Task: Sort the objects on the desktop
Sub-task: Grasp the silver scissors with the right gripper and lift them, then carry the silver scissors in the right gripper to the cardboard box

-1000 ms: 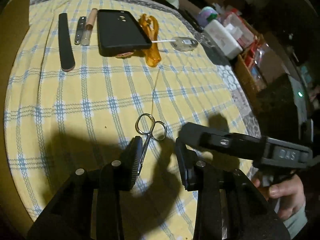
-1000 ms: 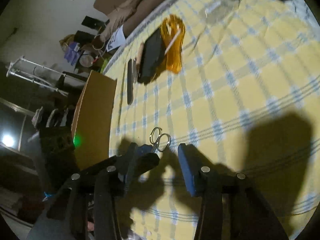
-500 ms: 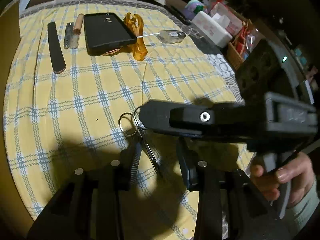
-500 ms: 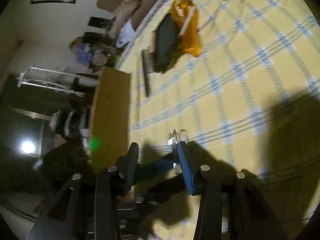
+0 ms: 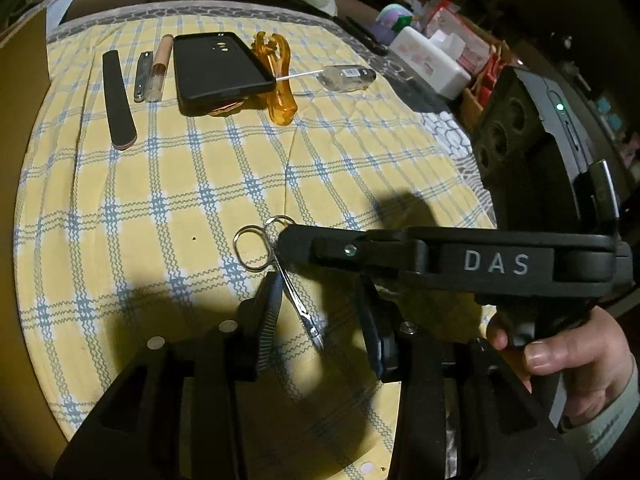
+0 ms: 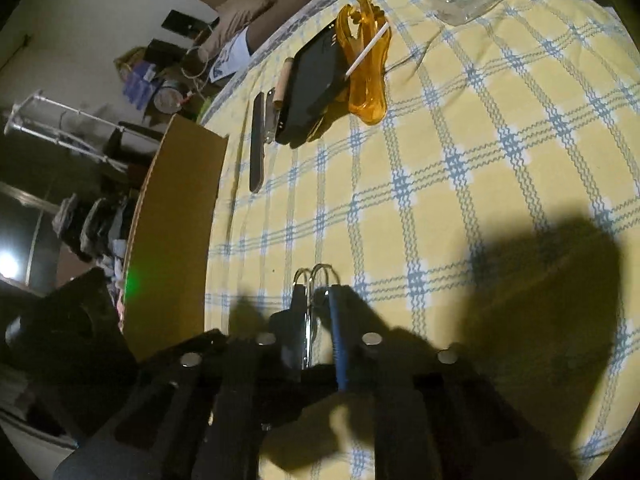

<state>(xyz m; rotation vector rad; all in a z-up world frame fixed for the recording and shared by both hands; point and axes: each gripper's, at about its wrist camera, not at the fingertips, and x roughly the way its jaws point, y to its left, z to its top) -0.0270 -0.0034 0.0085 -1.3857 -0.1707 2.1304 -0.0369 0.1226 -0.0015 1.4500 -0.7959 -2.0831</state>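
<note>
clamping its jaws on the small scissors [image 5: 280, 276], the right gripper [image 6: 316, 320] is needing to lift them while the left gripper [image 5: 320, 312] is hovering with jaws apart.

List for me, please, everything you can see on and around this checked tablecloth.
scissors: 1, silver, near edge, in right fingers
nail file: 1, black, far row, leftmost
nail clipper: 1, silver, beside file
tube: 1, tan-capped, beside clipper
phone case: 1, black, far row
hair claw: 1, amber, beside case
bottle: 1, clear, far right
tablecloth: 1, yellow-blue
cardboard box: 1, brown, beside table
left gripper: open, around blades
right gripper: shut on scissors
hand: 1, holding right gripper
</note>
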